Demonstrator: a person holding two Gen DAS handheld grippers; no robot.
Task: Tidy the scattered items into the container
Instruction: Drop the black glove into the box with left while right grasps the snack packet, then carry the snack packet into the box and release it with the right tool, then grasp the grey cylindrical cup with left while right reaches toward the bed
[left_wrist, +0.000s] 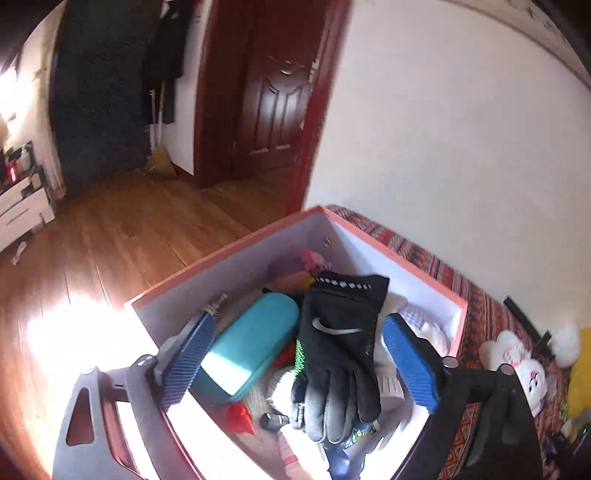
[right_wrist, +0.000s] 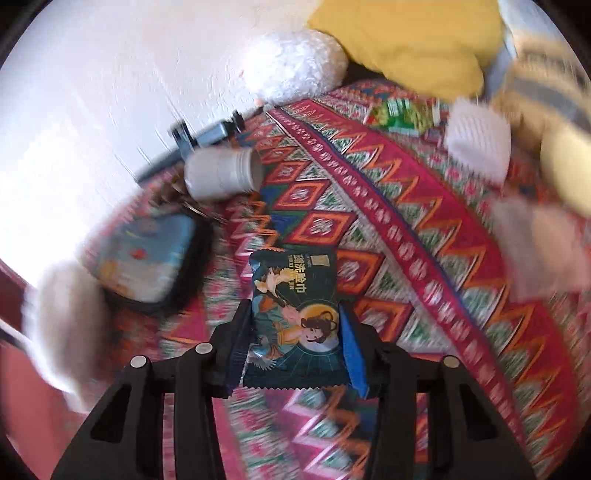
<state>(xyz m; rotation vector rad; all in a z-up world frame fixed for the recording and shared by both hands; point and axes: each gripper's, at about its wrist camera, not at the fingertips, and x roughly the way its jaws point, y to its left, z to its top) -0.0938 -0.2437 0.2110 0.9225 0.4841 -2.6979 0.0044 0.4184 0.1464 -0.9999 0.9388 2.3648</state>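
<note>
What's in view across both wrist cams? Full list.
box: 1, pink with white inside, on the patterned cloth
glove: 1, black, in the box on top
case: 1, teal, in the box, beside the glove
plush rabbit: 1, white, on the cloth beside the box
packet: 1, dark teal, printed figure, between the right fingers
cup: 1, white, on its side by the wall
pouch: 1, blue, on the cloth
left gripper: open, over the box
right gripper: shut on the packet
</note>
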